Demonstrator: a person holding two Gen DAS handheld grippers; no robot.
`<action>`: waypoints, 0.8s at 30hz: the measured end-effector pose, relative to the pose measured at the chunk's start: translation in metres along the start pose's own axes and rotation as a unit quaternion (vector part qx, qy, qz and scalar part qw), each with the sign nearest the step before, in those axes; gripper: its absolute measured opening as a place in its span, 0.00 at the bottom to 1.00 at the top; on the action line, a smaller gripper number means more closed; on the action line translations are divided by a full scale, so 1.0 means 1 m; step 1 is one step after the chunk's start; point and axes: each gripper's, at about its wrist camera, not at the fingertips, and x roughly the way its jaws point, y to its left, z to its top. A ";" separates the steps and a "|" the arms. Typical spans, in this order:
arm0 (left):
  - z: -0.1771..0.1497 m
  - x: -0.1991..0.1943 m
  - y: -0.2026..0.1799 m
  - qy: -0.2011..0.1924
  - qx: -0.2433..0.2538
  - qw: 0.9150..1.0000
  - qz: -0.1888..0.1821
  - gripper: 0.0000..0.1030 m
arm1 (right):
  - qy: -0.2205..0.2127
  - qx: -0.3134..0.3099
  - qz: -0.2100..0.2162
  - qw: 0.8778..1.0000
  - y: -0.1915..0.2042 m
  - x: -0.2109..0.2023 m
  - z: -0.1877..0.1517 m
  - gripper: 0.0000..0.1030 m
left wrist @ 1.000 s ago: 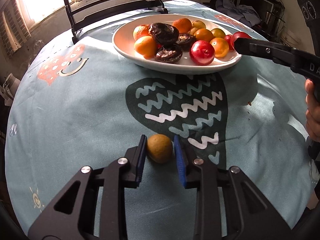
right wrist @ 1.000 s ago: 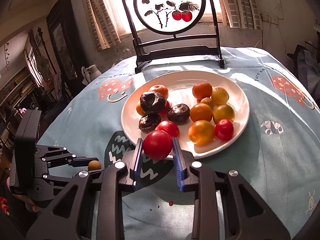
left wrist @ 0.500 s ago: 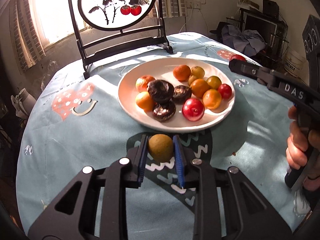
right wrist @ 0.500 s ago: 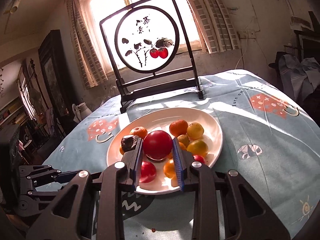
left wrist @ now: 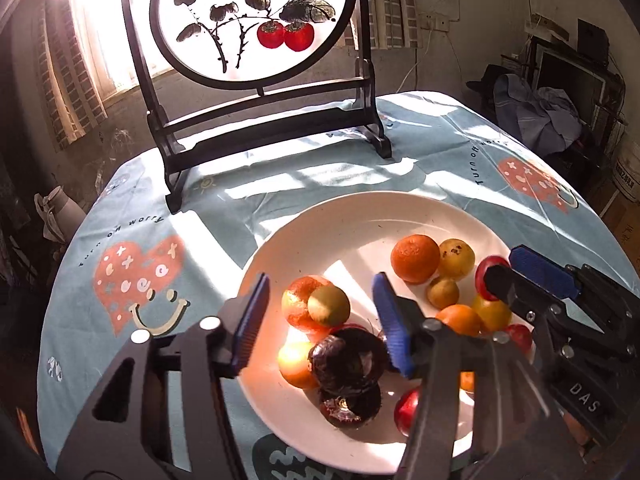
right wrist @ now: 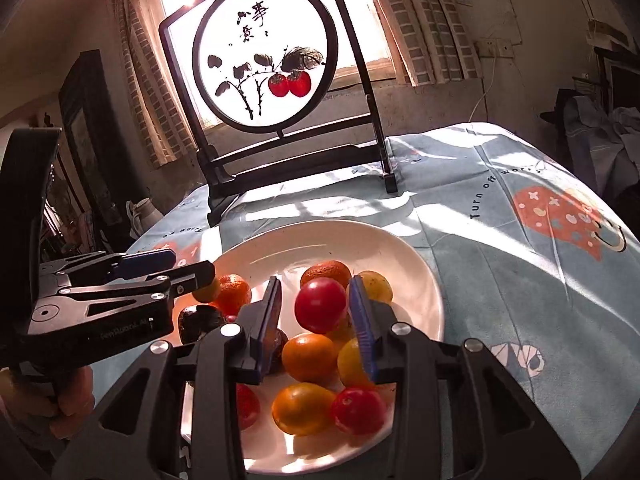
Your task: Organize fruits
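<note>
1. Jaws of the left hand-held gripper have just been opening and stand wide apart over the white plate; the small brown-green fruit sits between the blue pads, touching neither, against an orange fruit in the pile.
2. The right hand-held gripper has also just been parting its jaws; the red fruit lies between its pads with a gap showing on either side, above the other fruits on the plate.
3. Dark round fruits lie at the plate's near edge.
4. The plate rests on the bench's blue patterned cloth, in front of a framed round painted screen.
</note>
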 end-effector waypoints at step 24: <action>-0.150 -0.118 0.053 -0.028 -0.089 0.995 0.030 0.98 | 0.060 -0.149 0.056 0.985 0.031 -0.108 -0.078 0.99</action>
